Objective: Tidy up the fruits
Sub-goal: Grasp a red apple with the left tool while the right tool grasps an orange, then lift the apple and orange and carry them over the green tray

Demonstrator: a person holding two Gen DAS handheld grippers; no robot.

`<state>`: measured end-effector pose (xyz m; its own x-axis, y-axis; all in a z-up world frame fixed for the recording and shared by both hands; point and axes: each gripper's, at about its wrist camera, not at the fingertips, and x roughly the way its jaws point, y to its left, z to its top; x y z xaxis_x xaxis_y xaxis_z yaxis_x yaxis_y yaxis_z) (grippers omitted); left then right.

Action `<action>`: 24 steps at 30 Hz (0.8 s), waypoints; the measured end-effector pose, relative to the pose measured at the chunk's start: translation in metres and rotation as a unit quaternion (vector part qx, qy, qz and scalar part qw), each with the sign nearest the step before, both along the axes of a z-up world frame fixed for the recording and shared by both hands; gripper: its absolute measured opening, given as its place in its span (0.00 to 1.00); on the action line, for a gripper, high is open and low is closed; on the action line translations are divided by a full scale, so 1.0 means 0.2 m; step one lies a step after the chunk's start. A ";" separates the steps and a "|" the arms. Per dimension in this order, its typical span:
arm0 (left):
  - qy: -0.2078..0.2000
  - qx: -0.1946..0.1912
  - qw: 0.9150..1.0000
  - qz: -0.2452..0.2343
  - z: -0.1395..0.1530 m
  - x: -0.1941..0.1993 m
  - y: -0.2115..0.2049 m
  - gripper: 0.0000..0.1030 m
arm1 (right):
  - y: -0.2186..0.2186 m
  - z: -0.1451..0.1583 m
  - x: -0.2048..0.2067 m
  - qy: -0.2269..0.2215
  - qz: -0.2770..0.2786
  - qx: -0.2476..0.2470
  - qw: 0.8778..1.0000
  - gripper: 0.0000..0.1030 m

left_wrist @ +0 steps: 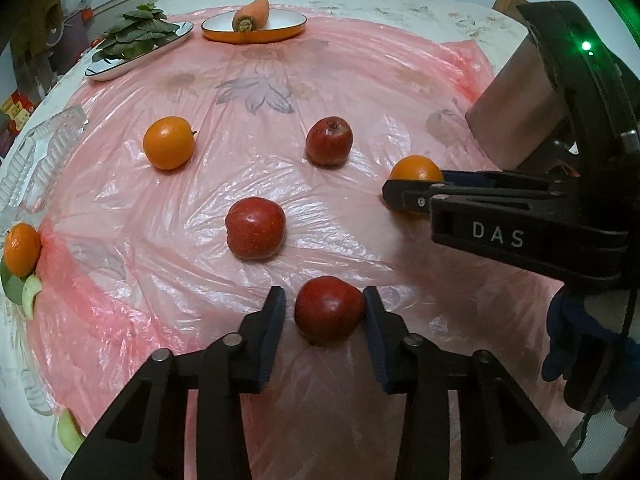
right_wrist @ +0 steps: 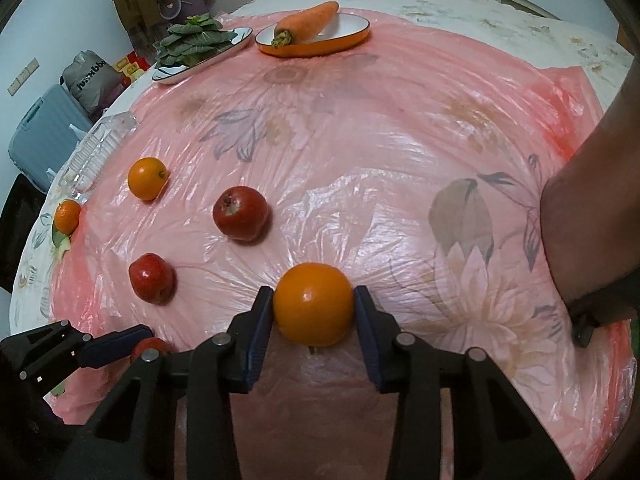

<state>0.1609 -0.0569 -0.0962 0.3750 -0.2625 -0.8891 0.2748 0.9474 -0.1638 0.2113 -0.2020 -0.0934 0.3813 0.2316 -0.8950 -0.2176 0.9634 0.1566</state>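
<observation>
Pink plastic sheeting [left_wrist: 320, 92] covers a round table with a floral cloth, and fruit lies scattered across it. At the far edge sit two dishes: a white plate of leafy greens [left_wrist: 138, 38] and an orange-rimmed plate [left_wrist: 256, 28] holding a carrot [left_wrist: 252, 14], vegetables apparently kept apart from the fruit.

Nearest the left wrist camera, the left gripper [left_wrist: 326, 310] points steeply down with its blue pads on either side of a dark red apple [left_wrist: 328, 308]. The right-hand pad touches the apple; a thin gap seems to show at the other, yet the jaws read as closed on it, ready to lift.

The right gripper [right_wrist: 314, 306] likewise brackets an orange [right_wrist: 314, 304], both pads pressing its sides, so each hand holds one fruit of a different kind, which suggests sorting by type. Both fruits appear to rest on the sheeting.

Loose fruit remains: a second apple [left_wrist: 255, 227] mid-table, a third apple [left_wrist: 329, 141] farther back, another orange [left_wrist: 169, 143] to the left, and a small orange [left_wrist: 21, 248] at the sheet's left edge beside a clear plastic tray [left_wrist: 36, 160], probably a destination. A bare forearm [right_wrist: 592, 216] enters from the right in the right wrist view.
</observation>
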 end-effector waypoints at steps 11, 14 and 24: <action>0.001 -0.022 1.000 0.007 0.04 0.00 0.02 0.28 | -0.08 0.01 -0.01 -0.005 -0.026 0.055 0.998 0.58; -0.005 -0.020 1.000 0.004 0.06 -0.01 0.01 0.28 | -0.10 0.05 -0.03 -0.015 -0.028 0.067 0.997 0.58; -0.017 -0.013 1.000 0.004 0.13 -0.06 -0.01 0.28 | -0.18 0.13 -0.12 -0.027 -0.036 0.064 0.997 0.58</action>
<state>0.1497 -0.0594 -0.0697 0.4072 -0.2826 -0.8685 0.2734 0.9451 -0.1793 0.1877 -0.2387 -0.0680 0.4482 0.3129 -0.8374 -0.1597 0.9497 0.2694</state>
